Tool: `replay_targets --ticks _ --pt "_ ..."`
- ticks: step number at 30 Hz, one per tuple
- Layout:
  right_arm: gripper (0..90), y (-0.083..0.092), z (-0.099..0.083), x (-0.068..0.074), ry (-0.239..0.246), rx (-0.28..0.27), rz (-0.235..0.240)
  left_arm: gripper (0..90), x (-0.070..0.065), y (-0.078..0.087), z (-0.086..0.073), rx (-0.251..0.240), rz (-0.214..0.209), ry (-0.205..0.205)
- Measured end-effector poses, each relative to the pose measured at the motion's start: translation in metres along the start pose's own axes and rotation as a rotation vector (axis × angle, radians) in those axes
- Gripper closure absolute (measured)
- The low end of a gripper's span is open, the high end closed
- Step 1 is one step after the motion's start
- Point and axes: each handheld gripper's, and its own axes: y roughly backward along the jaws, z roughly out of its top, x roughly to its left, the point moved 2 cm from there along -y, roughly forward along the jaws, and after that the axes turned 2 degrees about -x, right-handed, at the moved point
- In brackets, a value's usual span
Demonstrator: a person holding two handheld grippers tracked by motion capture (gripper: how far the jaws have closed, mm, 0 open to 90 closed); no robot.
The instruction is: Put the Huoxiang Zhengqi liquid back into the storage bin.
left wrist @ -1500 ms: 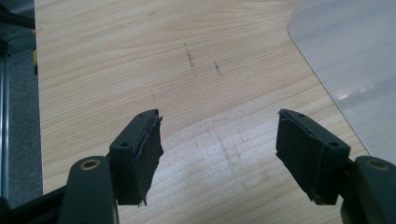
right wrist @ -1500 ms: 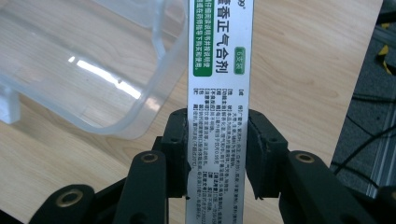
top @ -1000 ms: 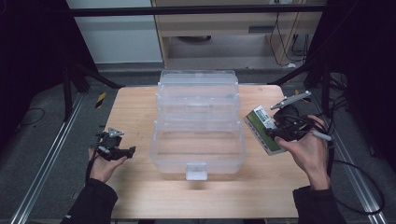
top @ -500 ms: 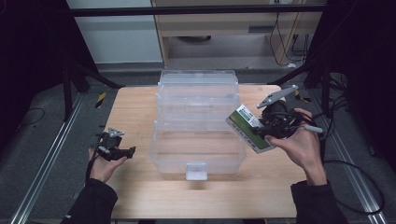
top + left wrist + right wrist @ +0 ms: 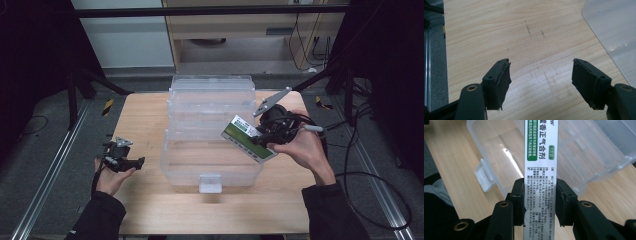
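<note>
A clear plastic tiered storage box point(image 5: 210, 125) stands open in the middle of the wooden table point(image 5: 145, 115), its latch point(image 5: 210, 183) facing me. My right gripper point(image 5: 265, 137) is shut on a flat green and white medicine box point(image 5: 248, 138), held tilted over the right edge of the box's front tray. In the right gripper view the medicine box point(image 5: 540, 170) sticks out long between both pads, above the clear tray point(image 5: 584, 150). My left gripper point(image 5: 122, 161) rests low at the table's left, open, with bare wood between its pads point(image 5: 501, 82).
Cables point(image 5: 370, 180) trail off the table's right side. Metal rails point(image 5: 45, 175) run along both sides of the table. A corner of the clear box point(image 5: 614, 32) shows at the upper right of the left gripper view.
My right gripper has carried the medicine box leftward from the table's right side to over the clear box's right edge. The left gripper has stayed put.
</note>
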Motion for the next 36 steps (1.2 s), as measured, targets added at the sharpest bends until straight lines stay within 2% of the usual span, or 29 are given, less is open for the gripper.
replay_targets --ticks 4,15,21,25,29,36 --pt "64.2 -0.009 0.004 -0.002 0.010 0.016 0.056 30.2 0.000 0.000 0.000 -0.002 -0.001 0.000" --pt "64.0 -0.028 0.012 -0.001 0.102 0.047 0.131 30.1 0.000 -0.001 -0.001 0.002 -0.001 -0.001" --pt "64.0 -0.038 0.013 -0.003 0.134 0.073 0.149 30.1 0.001 -0.002 -0.002 0.005 -0.002 0.002" --pt "64.0 -0.045 0.012 -0.003 0.177 0.091 0.170 30.1 0.002 -0.002 -0.002 0.007 0.000 0.003" --pt "63.9 -0.053 0.011 -0.002 0.204 0.134 0.195 30.1 0.001 -0.002 -0.002 0.008 -0.001 0.001" --pt "63.9 -0.066 0.009 -0.003 0.248 0.199 0.207 30.0 0.001 -0.003 -0.002 0.011 0.000 0.001"
